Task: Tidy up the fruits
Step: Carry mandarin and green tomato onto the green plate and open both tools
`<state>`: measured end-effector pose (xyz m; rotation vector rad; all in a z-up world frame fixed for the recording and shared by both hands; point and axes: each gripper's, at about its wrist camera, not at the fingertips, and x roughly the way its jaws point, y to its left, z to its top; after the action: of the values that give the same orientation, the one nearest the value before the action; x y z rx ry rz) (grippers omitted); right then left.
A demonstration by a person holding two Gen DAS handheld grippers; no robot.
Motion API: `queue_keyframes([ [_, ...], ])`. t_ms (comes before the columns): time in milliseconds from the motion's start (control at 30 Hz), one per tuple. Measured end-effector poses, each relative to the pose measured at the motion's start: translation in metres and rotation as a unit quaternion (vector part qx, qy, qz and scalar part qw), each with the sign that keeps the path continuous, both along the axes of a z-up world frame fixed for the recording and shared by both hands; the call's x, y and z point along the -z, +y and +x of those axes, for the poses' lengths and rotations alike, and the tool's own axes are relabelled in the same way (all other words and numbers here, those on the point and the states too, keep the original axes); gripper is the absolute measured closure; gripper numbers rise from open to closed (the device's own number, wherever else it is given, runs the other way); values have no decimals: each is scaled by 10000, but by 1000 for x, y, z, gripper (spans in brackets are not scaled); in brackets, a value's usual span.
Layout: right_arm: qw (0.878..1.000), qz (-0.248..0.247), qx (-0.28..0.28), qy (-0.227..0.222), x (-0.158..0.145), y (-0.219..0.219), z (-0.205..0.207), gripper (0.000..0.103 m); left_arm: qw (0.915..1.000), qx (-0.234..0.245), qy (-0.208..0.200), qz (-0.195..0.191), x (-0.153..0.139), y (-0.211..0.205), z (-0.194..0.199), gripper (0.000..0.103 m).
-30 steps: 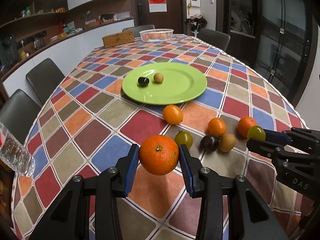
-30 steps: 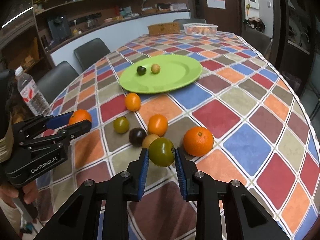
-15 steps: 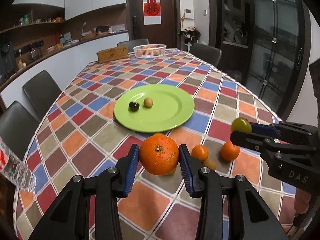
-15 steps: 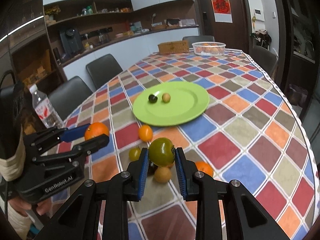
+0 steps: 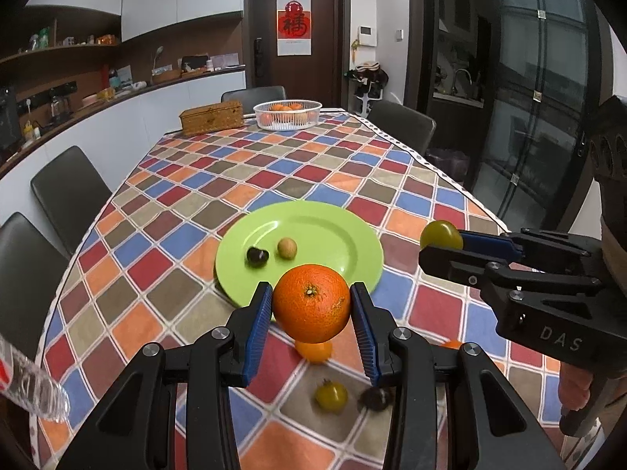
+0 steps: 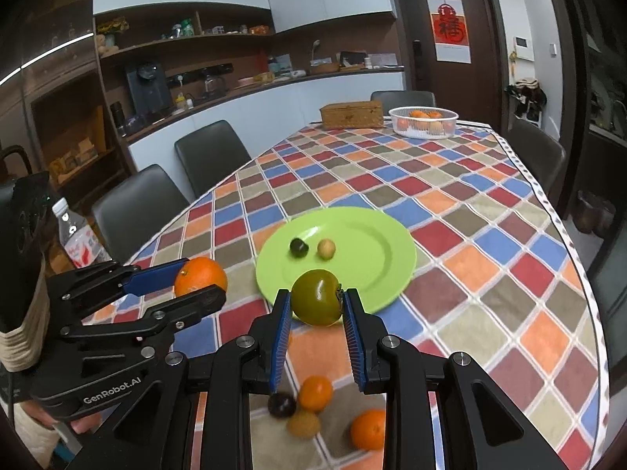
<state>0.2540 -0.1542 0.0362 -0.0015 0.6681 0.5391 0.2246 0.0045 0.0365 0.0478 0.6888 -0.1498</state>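
I am holding two claws above the near end of a table (image 5: 188, 180) spread with a glossy cloth of diamond checks in red, blue, orange and tan. My left gripper (image 5: 311, 309) is clamped on a large orange (image 5: 311, 302), round and pebbled, its ribbed blue pads pressing each flank. My right gripper (image 6: 317, 305) is squeezing a smooth olive-green tomato (image 6: 316, 297), slightly flattened, its leafy cap turned toward the right pad. Both fruits are hanging in the air just before the near rim of the green plate (image 5: 333, 231), a shiny round dish sitting near the middle of the table. On the plate's left half a dark glossy fruit (image 5: 257, 255) and a small tan fruit (image 5: 287, 248) are lying just beside each other. Below my claws, near the table's near edge, loose fruits are lying: a small orange (image 6: 315, 392), a dark one (image 6: 281, 404), a brownish one (image 6: 303, 423) and another orange (image 6: 367, 429). At the far end a white mesh basket (image 5: 287, 114) and a woven box (image 5: 211, 116) are standing.
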Motion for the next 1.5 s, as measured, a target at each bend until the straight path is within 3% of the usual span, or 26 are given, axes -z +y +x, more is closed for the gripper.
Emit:
queue_keyframes([
  [433, 9993, -263, -69, 256, -7, 27, 76, 75, 9978, -99, 643, -126, 12, 20, 73, 63],
  [667, 9951, -372, -80, 909, 16, 41, 122, 75, 9923, -145, 1196, -287, 36, 31, 114, 63],
  [1033, 9845, -759, -21, 1583, 64, 54, 166, 75, 9852, -285, 1635, -431, 67, 38, 151, 63],
  [1267, 9821, -692, 2, 1753, 75, 52, 172, 75, 9857, -214, 1614, -444, 68, 35, 153, 62],
  [1367, 9822, -632, 25, 1770, 73, 50, 171, 68, 9873, -242, 1520, -392, 61, 35, 153, 52],
  [1500, 9842, -579, 93, 1668, 65, 44, 165, 66, 9906, -303, 1311, -238, 47, 34, 145, 51],
])
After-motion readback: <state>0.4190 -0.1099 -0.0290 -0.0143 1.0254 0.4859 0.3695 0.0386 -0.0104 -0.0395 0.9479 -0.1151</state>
